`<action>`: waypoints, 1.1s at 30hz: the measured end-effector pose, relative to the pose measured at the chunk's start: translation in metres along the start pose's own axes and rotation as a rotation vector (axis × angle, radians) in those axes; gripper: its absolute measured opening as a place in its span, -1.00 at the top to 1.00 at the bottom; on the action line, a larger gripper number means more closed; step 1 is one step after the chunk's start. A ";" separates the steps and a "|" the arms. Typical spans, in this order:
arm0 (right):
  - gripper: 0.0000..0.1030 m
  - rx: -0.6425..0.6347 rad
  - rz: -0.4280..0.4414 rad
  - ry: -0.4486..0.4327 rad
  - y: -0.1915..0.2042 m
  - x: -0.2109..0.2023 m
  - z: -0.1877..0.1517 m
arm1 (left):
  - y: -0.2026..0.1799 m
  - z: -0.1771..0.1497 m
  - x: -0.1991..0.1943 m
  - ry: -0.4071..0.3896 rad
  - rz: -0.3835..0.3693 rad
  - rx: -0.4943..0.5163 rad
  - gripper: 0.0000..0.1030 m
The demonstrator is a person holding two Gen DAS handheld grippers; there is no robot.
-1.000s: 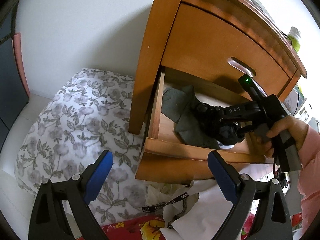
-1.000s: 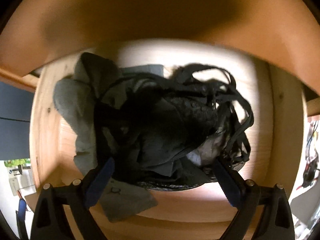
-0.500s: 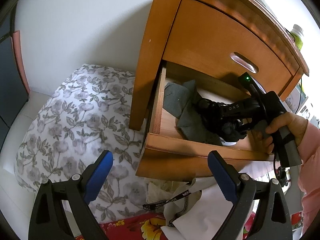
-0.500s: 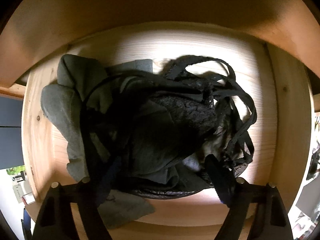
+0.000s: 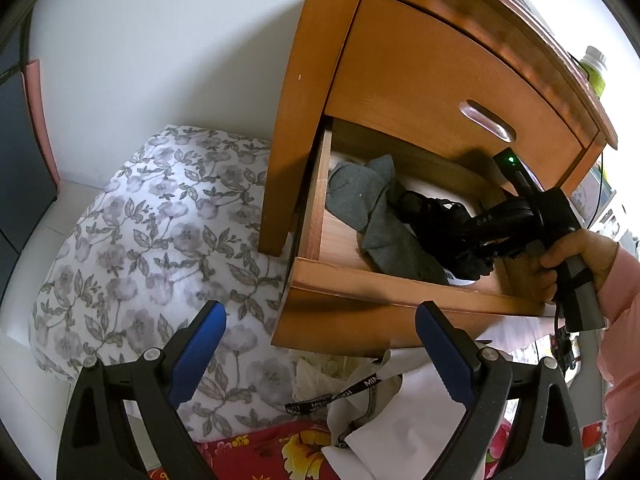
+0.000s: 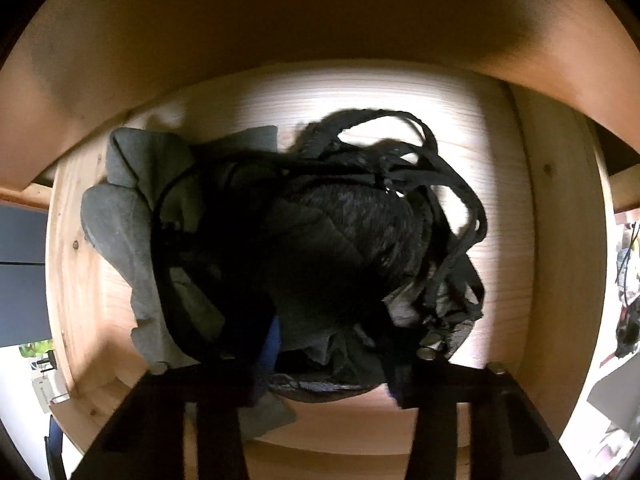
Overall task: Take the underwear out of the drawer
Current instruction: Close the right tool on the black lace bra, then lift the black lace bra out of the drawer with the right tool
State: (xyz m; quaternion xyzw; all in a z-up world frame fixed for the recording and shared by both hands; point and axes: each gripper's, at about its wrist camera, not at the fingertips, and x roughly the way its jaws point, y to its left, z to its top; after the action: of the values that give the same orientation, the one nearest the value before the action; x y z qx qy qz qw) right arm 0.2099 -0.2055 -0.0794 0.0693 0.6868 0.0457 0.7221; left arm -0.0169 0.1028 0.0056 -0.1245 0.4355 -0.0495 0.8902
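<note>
Floral bedding [image 5: 160, 232] at 9 o'clock, left tongs [image 5: 320, 344] held wide open and empty at 6 o'clock, black underwear [image 6: 340, 240] heaped inside open drawer [image 5: 400, 300], right tongs [image 6: 332, 344] just closing, pressed into it.

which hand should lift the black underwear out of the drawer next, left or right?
Right. The right tongs are down in the open drawer, and have just been closing with the black underwear bunched between the pads. The left tongs hang open outside the drawer front, holding nothing.
</note>
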 end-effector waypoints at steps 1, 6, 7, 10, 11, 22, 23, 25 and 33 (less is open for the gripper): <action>0.36 0.005 0.008 -0.006 -0.003 -0.001 -0.001 | 0.000 -0.001 0.000 0.001 0.000 -0.001 -0.86; 0.61 0.005 0.024 -0.047 -0.010 -0.014 -0.008 | -0.001 -0.002 -0.003 0.004 0.004 -0.001 -0.86; 0.68 0.004 0.029 -0.054 -0.012 -0.017 -0.009 | -0.001 -0.002 -0.003 0.005 0.004 -0.001 -0.86; 0.75 -0.004 0.032 -0.080 -0.017 -0.026 -0.013 | -0.003 -0.002 -0.005 0.007 0.004 0.001 -0.86; 0.76 -0.007 0.033 -0.086 -0.021 -0.030 -0.015 | -0.003 -0.001 -0.005 0.008 0.004 0.000 -0.86; 0.84 -0.048 0.036 -0.196 -0.024 -0.072 -0.036 | -0.009 -0.003 -0.016 0.000 0.002 0.009 -0.86; 0.84 -0.051 0.034 -0.206 -0.023 -0.079 -0.040 | -0.010 -0.003 -0.017 0.000 0.001 0.011 -0.86; 0.85 -0.058 0.039 -0.224 -0.025 -0.085 -0.044 | -0.013 -0.003 -0.019 -0.001 0.000 0.016 -0.86; 0.85 -0.090 0.098 -0.324 -0.023 -0.123 -0.064 | -0.021 -0.005 -0.028 -0.010 0.006 0.031 -0.86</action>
State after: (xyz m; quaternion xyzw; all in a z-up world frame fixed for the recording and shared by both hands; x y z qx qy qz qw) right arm 0.1390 -0.2456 0.0352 0.0767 0.5546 0.1001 0.8225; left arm -0.0373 0.0874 0.0297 -0.1095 0.4308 -0.0530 0.8942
